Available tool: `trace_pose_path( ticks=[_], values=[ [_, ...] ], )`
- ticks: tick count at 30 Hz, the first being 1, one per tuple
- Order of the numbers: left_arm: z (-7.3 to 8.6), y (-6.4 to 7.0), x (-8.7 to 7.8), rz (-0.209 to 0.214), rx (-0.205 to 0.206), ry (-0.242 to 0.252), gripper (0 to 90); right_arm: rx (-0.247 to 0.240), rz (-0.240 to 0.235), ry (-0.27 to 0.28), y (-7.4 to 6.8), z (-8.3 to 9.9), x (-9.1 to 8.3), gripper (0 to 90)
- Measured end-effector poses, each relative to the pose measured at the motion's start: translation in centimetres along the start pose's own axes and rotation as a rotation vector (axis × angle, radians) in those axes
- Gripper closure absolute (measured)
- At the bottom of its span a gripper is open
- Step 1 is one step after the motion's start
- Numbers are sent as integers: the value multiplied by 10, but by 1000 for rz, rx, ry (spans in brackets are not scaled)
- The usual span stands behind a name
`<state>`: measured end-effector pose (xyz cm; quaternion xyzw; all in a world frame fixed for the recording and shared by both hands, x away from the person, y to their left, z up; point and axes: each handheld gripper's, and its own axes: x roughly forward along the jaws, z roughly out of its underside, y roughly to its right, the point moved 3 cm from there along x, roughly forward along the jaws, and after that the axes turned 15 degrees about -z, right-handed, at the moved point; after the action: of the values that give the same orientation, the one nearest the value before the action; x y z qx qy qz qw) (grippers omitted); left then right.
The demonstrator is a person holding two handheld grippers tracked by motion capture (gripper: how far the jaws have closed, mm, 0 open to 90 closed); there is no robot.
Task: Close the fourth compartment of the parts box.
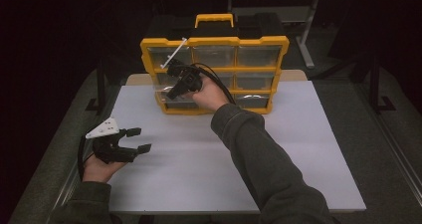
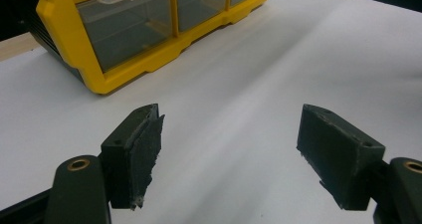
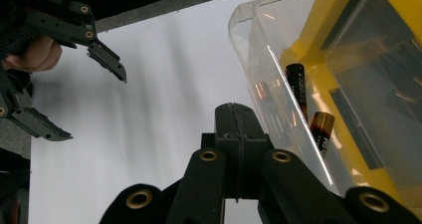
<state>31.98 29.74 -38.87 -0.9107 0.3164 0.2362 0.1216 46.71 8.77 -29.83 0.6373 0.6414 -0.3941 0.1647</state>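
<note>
Now the clear drawer (image 3: 278, 59) is the centre of things: it sits partly pulled out of the left column of the yellow organiser (image 1: 215, 74), which stands at the far edge of the table (image 1: 199, 184), a little left of the middle. Through the drawer's transparent wall two batteries (image 3: 298, 92) show, dark with copper-coloured ends, lying loose inside. The right gripper (image 3: 235, 134) is right up against that drawer; its fingers are pressed together, flat face to flat face, beside the clear wall, and whether a lip of the drawer is pinched between them I cannot tell. From the high view the right hand (image 1: 211, 92) hovers at the organiser's front, arm stretched across the table.

Over at the near-left corner, the left gripper (image 1: 137, 140) waits just above the white surface, fingers (image 2: 134, 154) wide apart with nothing between them, pointed toward the organiser's lower left corner.

So where does the job stand? Judging by this, the drawer is part-way out, not free of its slot, and the batteries are untouched inside. What seems left: draw it clear or reach in, and the idle left gripper looks ready to steady the case or take what comes out.
</note>
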Motion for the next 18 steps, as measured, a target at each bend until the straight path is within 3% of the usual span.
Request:
trace_pose_path(
  ticks=[18],
  values=[
    [1,0,0,-1,4,-6,252,19,20,18,13,-2,-1,893]
  ],
)
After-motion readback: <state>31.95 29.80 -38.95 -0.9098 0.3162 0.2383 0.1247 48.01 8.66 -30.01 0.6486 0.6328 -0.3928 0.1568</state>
